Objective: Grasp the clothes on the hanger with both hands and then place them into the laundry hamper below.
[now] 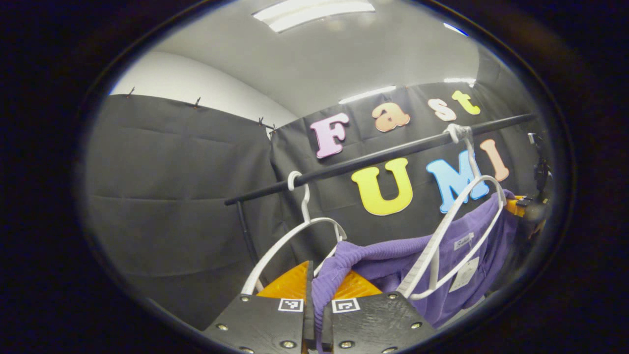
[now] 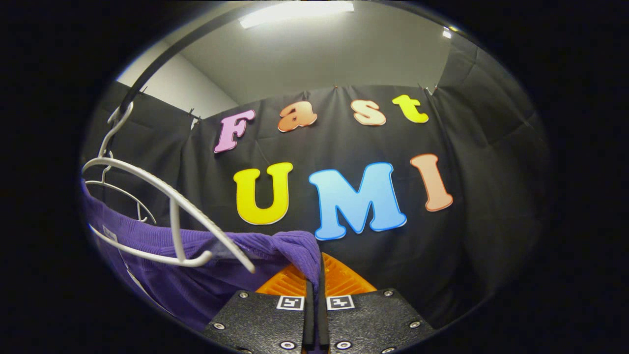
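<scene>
A black clothes rail (image 1: pixel 373 160) crosses the left gripper view, climbing from nine o'clock toward two o'clock before the black cloth wall (image 1: pixel 172 206), with a dark upright post (image 1: pixel 245 233) dropping from its lower end. Overhead, a ceiling light panel (image 1: pixel 314 12) glows at twelve o'clock on the grey ceiling (image 2: pixel 319 54), beside a white wall (image 1: pixel 196 86) at ten o'clock.

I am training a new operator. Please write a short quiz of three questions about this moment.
1. True or false: the left gripper is shut on the purple garment.
2. What does the right gripper hold? A) a hanger B) the purple garment C) nothing
3. From what do the white hangers hang?

Key: 1. True. 2. B. 3. The black rail.
</scene>
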`<state>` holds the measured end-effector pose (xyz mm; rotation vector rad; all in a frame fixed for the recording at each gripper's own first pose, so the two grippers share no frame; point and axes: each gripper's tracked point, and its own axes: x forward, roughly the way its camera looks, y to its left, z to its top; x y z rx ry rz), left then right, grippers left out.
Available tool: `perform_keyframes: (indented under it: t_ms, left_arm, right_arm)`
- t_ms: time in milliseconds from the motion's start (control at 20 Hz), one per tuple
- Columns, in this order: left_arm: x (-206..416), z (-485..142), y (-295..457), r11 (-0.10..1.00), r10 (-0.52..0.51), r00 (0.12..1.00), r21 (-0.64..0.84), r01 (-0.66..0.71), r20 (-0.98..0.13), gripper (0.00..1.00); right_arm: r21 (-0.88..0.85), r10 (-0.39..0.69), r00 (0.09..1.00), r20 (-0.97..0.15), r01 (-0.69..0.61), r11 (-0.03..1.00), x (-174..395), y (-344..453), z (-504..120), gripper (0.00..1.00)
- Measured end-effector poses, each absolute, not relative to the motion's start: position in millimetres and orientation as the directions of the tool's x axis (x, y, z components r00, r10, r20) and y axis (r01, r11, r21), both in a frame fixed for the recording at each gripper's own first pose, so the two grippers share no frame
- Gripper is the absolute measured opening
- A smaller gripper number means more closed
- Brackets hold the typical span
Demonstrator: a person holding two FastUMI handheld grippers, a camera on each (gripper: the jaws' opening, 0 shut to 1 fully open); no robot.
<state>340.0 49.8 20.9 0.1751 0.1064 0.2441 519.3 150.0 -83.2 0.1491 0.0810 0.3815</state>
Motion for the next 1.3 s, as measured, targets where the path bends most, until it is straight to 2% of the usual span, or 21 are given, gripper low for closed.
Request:
perform_keyframes:
  t_ms: [100,150,200,800,1300]
  left_arm:
    - [341.3,4.8,45.6,0.957,0.246,0.963,0.183,-0.224,-0.107,0.02]
    - [340.7,-0.7,45.8,0.957,0.246,0.962,0.185,-0.223,-0.114,0.02]
    - [337.6,-8.0,46.3,0.958,0.247,0.961,0.181,-0.223,-0.123,0.06]
    - [262.9,-38.1,51.4,0.968,0.241,0.96,0.109,-0.227,-0.141,0.06]
    - [203.1,-25.4,33.8,0.992,0.126,0.985,0.009,-0.126,-0.122,0.06]
  right_arm:
    - [0.154,0.375,0.924,-0.074,-0.361,0.92,513.0,147.3,-96.4,0.02]
    - [0.142,0.377,0.923,-0.08,-0.363,0.921,507.8,145.9,-99.8,0.02]
    - [0.13,0.377,0.922,-0.084,-0.365,0.922,502.9,145.1,-103.7,0.02]
    - [0.075,0.404,0.904,-0.138,-0.397,0.915,430.3,132.7,-124.1,0.02]
    - [0.074,0.404,0.911,-0.079,-0.399,0.914,323.4,120.4,-59.9,0.02]
